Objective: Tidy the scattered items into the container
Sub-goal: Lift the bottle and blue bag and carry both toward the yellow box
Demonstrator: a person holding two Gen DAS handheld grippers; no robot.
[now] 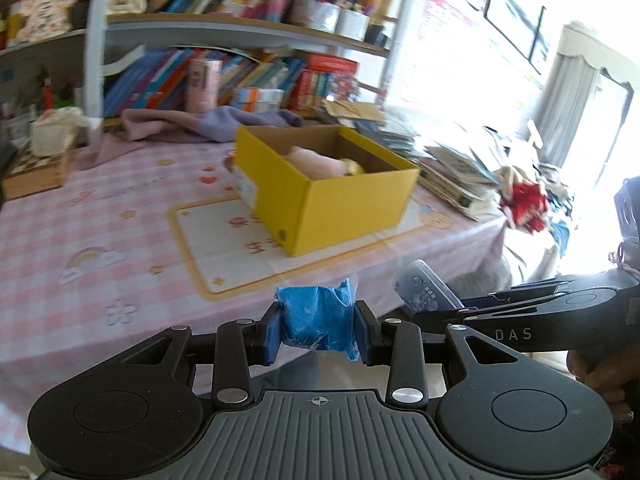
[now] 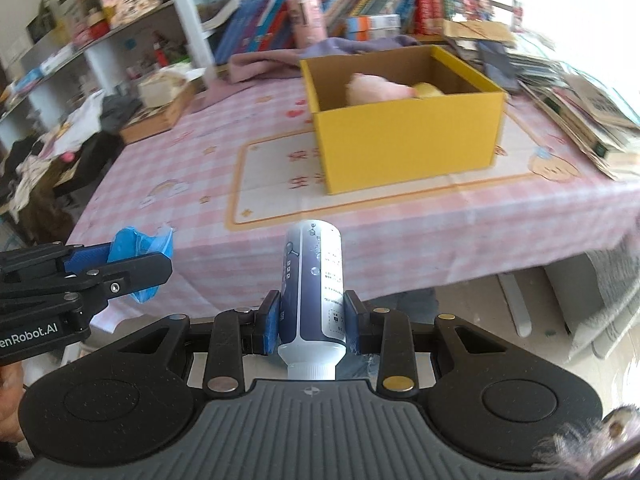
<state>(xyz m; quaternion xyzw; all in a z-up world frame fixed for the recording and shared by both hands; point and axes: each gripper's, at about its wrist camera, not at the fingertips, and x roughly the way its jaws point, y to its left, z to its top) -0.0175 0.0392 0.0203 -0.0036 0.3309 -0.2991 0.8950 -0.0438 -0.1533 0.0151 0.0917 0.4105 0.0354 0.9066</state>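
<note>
A yellow cardboard box [image 1: 340, 208] [image 2: 408, 140] stands open on the pink checked tablecloth [image 1: 80, 220] [image 2: 160, 168], with a pink soft item [image 1: 316, 160] [image 2: 376, 90] and a yellow item [image 2: 430, 90] inside. My left gripper [image 1: 319, 330] [image 2: 132, 264] is shut on a crumpled blue plastic bag [image 1: 320, 316] [image 2: 140, 244], near the table's front edge. My right gripper [image 2: 311, 320] [image 1: 436, 308] is shut on a white and dark blue bottle [image 2: 312, 280] [image 1: 424, 288], cap toward the camera, just off the table's edge, right of the left gripper.
Bookshelves [image 1: 240, 8] crammed with books rise behind the table. A mauve cloth [image 1: 192, 124] lies behind the box. Stacked papers and books [image 1: 452, 168] [image 2: 580, 108] crowd the right side. A wooden tray with a tissue box [image 2: 164, 96] sits at the left. A hand [image 1: 600, 372] grips the right tool.
</note>
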